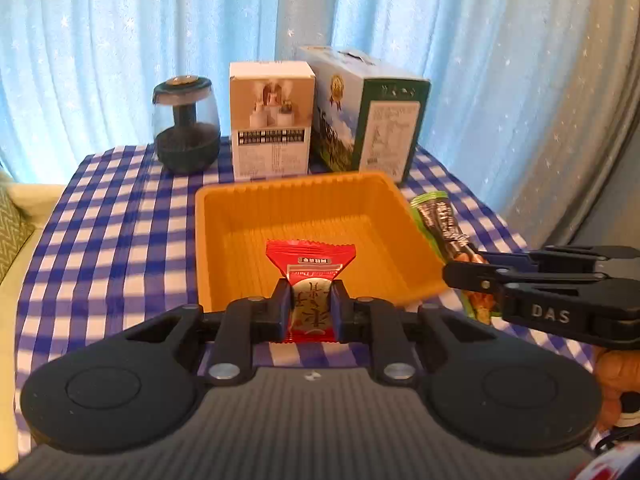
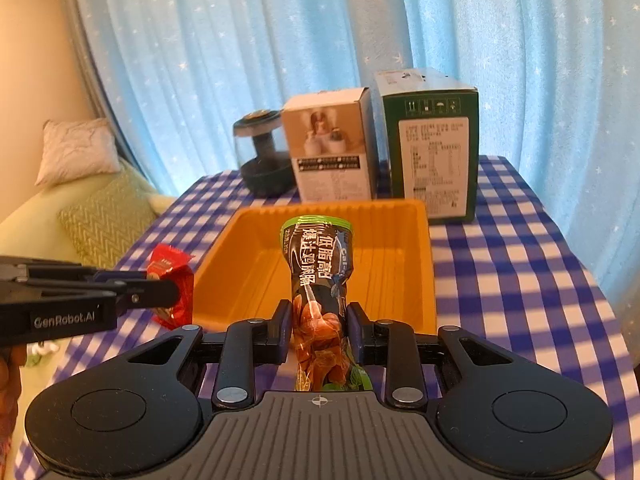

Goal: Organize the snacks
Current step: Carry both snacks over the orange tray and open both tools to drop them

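An orange plastic tray (image 1: 224,216) sits on the blue checked tablecloth; it also shows in the right wrist view (image 2: 400,268). My left gripper (image 1: 310,304) is shut on a red snack packet (image 1: 310,264) at the tray's near edge. That packet also shows in the right wrist view (image 2: 170,268). My right gripper (image 2: 318,326) is shut on a long dark and green snack packet (image 2: 318,264), held at the tray's near edge. In the left wrist view this packet (image 1: 438,216) and the right gripper (image 1: 464,270) are to the right of the tray.
Behind the tray stand a dark glass jar (image 1: 186,124), a white box (image 1: 272,120) and a green box (image 1: 368,112). Blue curtains hang behind. A green sofa with a white cushion (image 2: 76,152) is left of the table.
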### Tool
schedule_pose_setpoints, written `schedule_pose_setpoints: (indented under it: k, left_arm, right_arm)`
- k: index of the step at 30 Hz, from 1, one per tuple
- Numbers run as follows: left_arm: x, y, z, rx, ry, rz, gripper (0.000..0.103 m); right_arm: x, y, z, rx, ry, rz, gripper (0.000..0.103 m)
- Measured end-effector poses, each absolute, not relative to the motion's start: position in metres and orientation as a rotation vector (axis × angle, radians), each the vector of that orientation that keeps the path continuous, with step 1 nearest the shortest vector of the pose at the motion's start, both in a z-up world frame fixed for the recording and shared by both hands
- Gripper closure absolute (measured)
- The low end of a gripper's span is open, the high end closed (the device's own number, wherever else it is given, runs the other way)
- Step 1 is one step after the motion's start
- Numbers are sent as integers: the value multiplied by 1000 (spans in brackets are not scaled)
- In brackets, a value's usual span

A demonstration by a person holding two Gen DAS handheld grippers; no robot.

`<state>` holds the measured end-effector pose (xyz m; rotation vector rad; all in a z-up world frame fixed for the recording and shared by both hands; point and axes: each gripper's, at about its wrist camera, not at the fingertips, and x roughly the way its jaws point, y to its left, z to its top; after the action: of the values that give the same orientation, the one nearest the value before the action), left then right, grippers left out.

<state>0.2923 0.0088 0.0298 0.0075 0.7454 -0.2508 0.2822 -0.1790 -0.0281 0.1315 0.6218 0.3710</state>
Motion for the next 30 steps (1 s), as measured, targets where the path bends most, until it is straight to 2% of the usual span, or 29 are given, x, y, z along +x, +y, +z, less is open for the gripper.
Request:
schedule_pose_setpoints:
  k: [5, 14, 21, 22, 24, 30]
  left_arm:
    - [334, 6, 22, -10, 767, -247, 85]
    - [377, 11, -23, -18, 848, -217, 85]
    - [388, 10, -47, -31, 885, -219, 84]
    - [389, 11, -49, -34, 890, -222, 81]
    - [388, 12, -50, -31, 888, -220, 78]
    - [382, 16, -47, -31, 880, -212, 77]
  right_arm:
    - [335, -181, -30, 200, 650, 370, 74]
    - [392, -184, -64, 256, 723, 340, 74]
    - [401, -177, -86, 244, 760, 344, 74]
    - [401, -176, -88, 242, 763, 342, 74]
    - [401, -176, -93, 241, 771, 342, 74]
    - [402, -175, -100, 237, 791, 339, 73]
